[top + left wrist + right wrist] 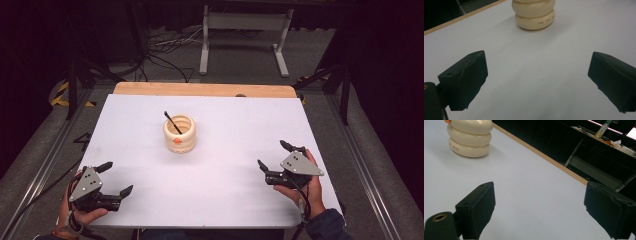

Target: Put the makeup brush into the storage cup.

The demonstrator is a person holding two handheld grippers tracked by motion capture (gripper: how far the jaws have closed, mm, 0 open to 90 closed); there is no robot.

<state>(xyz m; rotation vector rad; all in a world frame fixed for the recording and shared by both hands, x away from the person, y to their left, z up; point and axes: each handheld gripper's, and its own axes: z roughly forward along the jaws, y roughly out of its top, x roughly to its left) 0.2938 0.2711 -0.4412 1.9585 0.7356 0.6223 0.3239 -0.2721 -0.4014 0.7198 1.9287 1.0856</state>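
Two grippers sit over the table (240, 165) — the left gripper (116, 177) and the right gripper (272, 155), each with two black jaws spread wide. One cream ribbed holder (179, 133) stands on the white top, built of three stacked rings — with one orange dot (176, 141) on its side. One black stick (172, 121) leans inside it. One white metal stand (245, 30) is on the floor beyond.

I am holding the black two-jaw left gripper with its grey three-cornered plate (114, 178) near the table's front left corner, its jaws gaping wide and pointing right and slightly away from me. My left hand (80, 212) is gripping its rear. The matching black right gripper (274, 155) is hovering near the right edge, jaws spread wide, with my right hand (306, 187) wrapping it from below.
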